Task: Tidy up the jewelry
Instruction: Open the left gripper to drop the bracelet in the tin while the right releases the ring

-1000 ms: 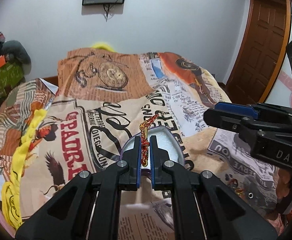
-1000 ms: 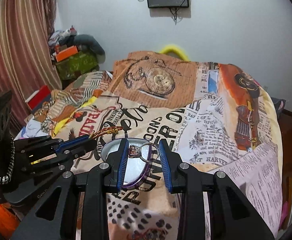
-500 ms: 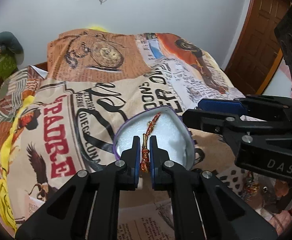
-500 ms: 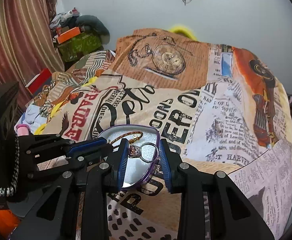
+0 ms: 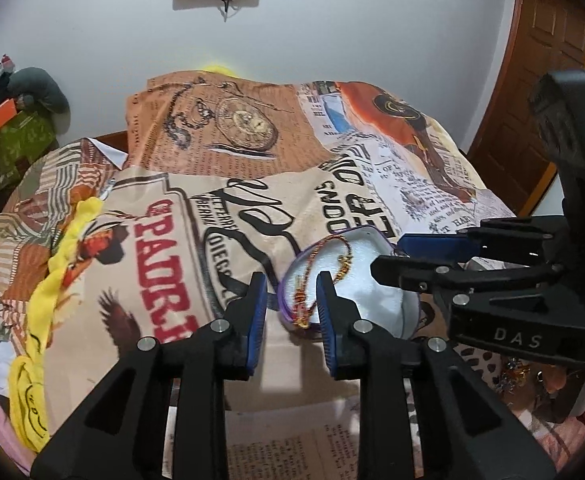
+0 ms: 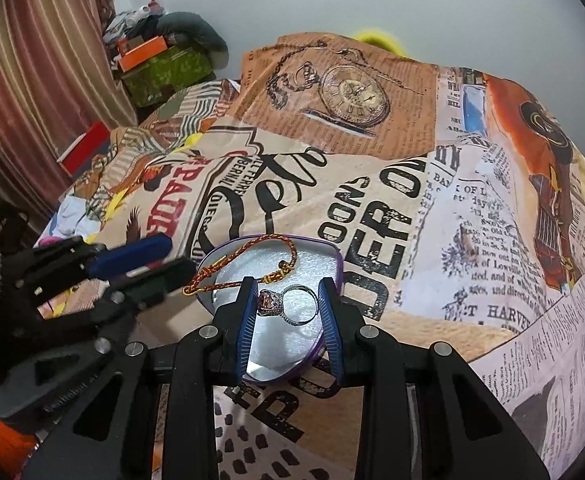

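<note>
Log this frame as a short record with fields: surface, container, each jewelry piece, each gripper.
surface: bedspread with newspaper print
container: purple-rimmed tray, white lining
bracelet: red-gold cord bracelet lies in the tray, one end over the rim
ring: ring with pink stone, between the right fingers
left gripper: open, bracelet released
right gripper: shut on the ring, over the tray

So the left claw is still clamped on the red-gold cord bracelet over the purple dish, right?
Not quite. The left claw has opened; the left wrist view shows the red-gold cord bracelet lying loose on the purple dish, partly over its rim.
</note>
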### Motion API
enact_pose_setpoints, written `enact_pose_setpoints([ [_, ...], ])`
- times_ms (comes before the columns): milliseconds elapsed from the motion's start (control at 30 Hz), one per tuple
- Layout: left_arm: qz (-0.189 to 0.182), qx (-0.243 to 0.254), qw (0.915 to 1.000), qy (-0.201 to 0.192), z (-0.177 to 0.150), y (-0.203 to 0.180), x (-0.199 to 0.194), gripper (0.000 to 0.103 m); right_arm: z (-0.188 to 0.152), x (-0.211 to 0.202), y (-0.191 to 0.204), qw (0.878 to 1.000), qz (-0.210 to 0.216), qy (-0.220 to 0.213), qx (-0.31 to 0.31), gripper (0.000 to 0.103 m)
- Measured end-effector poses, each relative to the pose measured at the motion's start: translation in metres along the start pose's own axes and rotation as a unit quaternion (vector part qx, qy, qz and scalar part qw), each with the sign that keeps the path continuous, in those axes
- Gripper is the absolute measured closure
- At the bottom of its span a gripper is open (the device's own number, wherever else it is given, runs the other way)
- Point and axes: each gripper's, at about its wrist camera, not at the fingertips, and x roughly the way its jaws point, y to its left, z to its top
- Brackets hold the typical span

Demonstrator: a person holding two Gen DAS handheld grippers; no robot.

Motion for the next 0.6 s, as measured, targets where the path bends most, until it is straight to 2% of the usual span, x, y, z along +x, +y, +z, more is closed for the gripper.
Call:
enact_pose_setpoints([
  [100,0.009,-0.004,0.9999,0.001,-0.002,0.006,-0.003,0.069,0.0,0.001,0.004,1.0,-0.001,0.001,-0.013,0.074],
  [167,0.022,-0.01,0.9997,-0.002,-0.003,0.01,-0.005,0.055,0.0,0.003,0.008,1.0,-0.004,0.005,-0.023,0.075],
  [233,0.032,-0.013,0.9994,-0.005,-0.003,0.014,-0.007,0.051,-0.002,0.005,0.011,0.999,-0.011,0.006,-0.032,0.075],
  [367,0.042,-0.014,0.999,-0.004,-0.003,0.019,-0.009,0.048,-0.003,0.009,0.015,0.999,-0.017,0.017,-0.045,0.074],
  [467,0.044,-0.017,0.9989,-0.004,-0.003,0.022,-0.011,0.046,-0.003,0.012,0.017,0.998,-0.03,0.028,-0.051,0.07],
  [600,0.042,-0.022,0.9989,-0.003,-0.003,0.023,-0.016,0.046,-0.003,0.007,0.017,0.997,-0.045,0.022,-0.054,0.067],
])
